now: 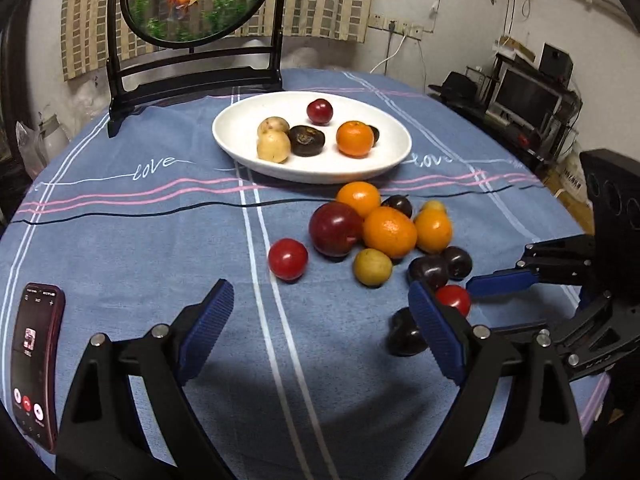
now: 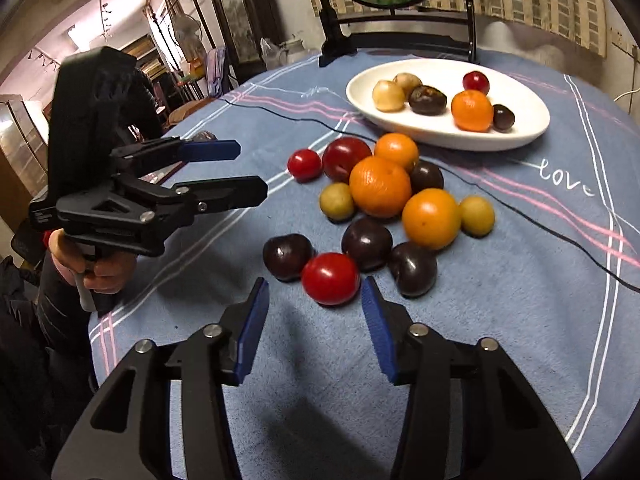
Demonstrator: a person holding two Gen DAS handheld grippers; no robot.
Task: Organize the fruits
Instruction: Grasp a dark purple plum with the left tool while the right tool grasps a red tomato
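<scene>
A white oval plate (image 1: 240, 148) (image 2: 532, 128) holds an orange (image 1: 354, 138), a red fruit, dark fruits and two pale yellow fruits. A pile of loose fruit lies on the blue cloth in front of it: oranges (image 2: 380, 186), a big red plum (image 1: 335, 229), dark plums (image 2: 366, 243), yellow-green fruits and small red fruits. My left gripper (image 1: 320, 328) is open and empty, short of the pile. My right gripper (image 2: 314, 320) is open, just short of a small red fruit (image 2: 330, 278); it also shows in the left wrist view (image 1: 500, 300).
A phone (image 1: 34, 364) with a lit screen lies at the table's left edge. A black-framed round goldfish ornament (image 1: 196, 0) stands behind the plate. The left gripper appears in the right wrist view (image 2: 248, 168), hand-held. Furniture and clutter surround the table.
</scene>
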